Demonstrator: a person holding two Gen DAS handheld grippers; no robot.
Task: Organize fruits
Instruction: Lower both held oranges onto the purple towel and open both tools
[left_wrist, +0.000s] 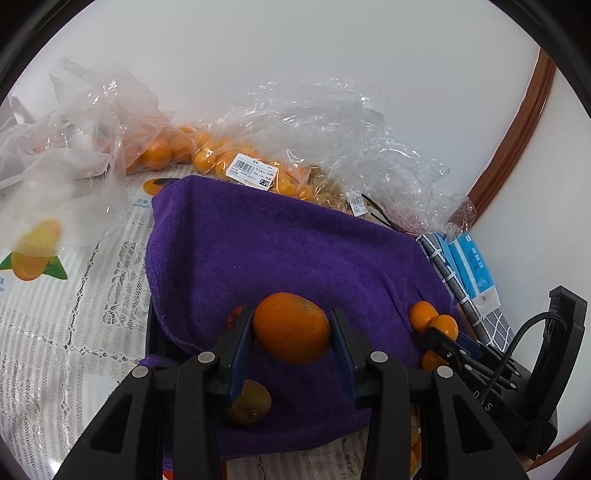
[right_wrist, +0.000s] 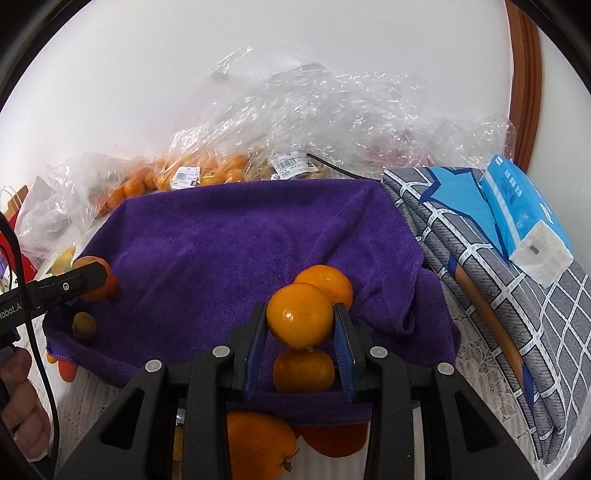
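Far left of the counter (left_wrist: 55, 332): lace cloth, crumpled clear bags (left_wrist: 74, 147), one with small oranges inside. Next bag (left_wrist: 236, 155) along the back wall holds more small oranges and has a barcode label.

Centre: purple towel (left_wrist: 277, 251) draped over a raised box or tray, can't tell which.

Left hand-held gripper (left_wrist: 291, 328) is clamped on an orange (left_wrist: 291, 326), both blue pads against its sides, jaws partly closed, held over the near part of the towel. A kiwi (left_wrist: 249, 404) lies on the towel just below its left finger. Something red (left_wrist: 233, 317) sits behind that finger, too hidden to ID.

Right hand-held gripper (right_wrist: 300, 321) is closed tight on a mandarin (right_wrist: 300, 316), pads touching both sides. A second mandarin (right_wrist: 327, 282) sits right behind it, touching, and a third (right_wrist: 303, 371) lies on the towel between the fingers, under the held one. Two bigger oranges (right_wrist: 258, 443) sit off the towel's near edge, under the gripper body.

In the right wrist view, a person's fingers (right_wrist: 20, 406) on the left gripper's handle show at the left edge.

Right of the towel: folded grey grid-pattern cloth (right_wrist: 517, 332) with a blue star, a blue tissue pack (right_wrist: 524, 218) on top.
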